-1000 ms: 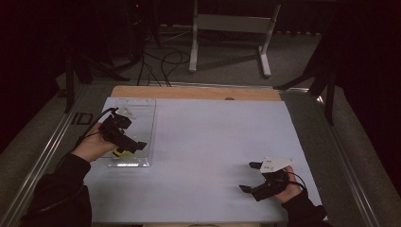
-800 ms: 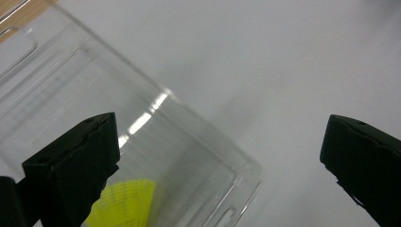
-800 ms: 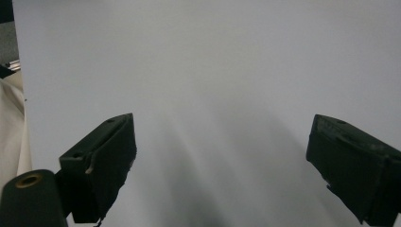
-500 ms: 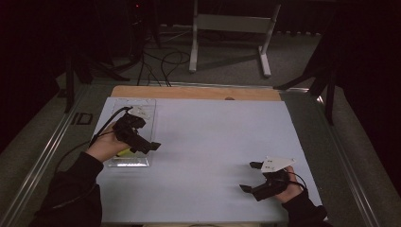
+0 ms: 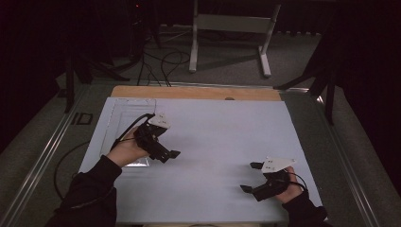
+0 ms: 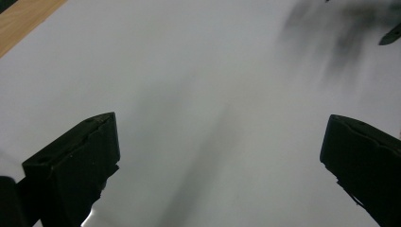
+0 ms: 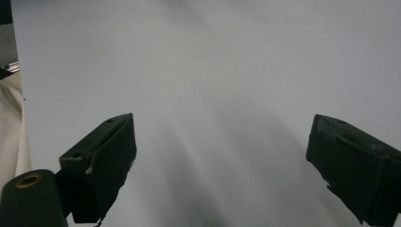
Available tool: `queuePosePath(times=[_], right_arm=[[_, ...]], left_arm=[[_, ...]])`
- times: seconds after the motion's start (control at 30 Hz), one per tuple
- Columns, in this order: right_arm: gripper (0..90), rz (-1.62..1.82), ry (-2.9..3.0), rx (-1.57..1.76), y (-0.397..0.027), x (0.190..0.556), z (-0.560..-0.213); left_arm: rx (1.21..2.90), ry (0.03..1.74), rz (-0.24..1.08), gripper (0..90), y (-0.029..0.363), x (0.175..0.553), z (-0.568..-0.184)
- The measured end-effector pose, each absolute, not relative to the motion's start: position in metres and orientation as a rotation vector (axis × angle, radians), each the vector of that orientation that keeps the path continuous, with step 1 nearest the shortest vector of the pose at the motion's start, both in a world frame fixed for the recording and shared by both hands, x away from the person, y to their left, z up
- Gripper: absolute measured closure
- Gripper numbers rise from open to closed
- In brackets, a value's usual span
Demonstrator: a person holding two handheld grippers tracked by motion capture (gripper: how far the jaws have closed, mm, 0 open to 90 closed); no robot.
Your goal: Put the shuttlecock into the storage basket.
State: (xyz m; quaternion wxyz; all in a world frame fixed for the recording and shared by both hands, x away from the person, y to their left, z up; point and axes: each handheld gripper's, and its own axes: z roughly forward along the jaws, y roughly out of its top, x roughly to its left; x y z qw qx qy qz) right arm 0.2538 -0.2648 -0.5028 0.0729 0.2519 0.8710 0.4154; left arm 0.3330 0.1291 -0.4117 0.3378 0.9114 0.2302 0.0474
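Note:
My left gripper hovers over the left half of the white table top, held in a hand with a dark sleeve, beside the right edge of a clear plastic tray. In the left gripper view its jaws stand wide apart, so the left gripper is open with nothing between them. My right gripper rests low at the table's front right with a grey plate on top. In the right gripper view the right gripper is also open over bare white surface.
A wooden strip runs along the table's far edge. Beyond it, on the floor, stand a metal stand and loose cables. Metal rails flank the table's sides.
My left gripper has moved right and slightly nearer, from above the clear tray to just past its right edge. The right gripper has stayed where it was.

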Motion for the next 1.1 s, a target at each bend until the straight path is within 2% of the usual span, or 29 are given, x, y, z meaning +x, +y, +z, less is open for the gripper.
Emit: queuePosePath(times=[0.23, 0.47, 1.1], right_arm=[[9.2, 1.256, 2.613, 0.76, -0.266, 0.254, -0.504], [9.2, 1.251, 2.614, 0.775, -0.266, 0.255, -0.507], [9.2, 1.26, 2.603, 0.797, -0.271, 0.256, -0.51]], left_arm=[[2.371, 0.488, 0.095, 0.0, 0.112, 0.322, -0.427], [2.374, 0.46, 0.067, 0.0, 0.107, 0.315, -0.439], [2.371, 0.444, 0.029, 0.0, 0.124, 0.284, -0.474]])
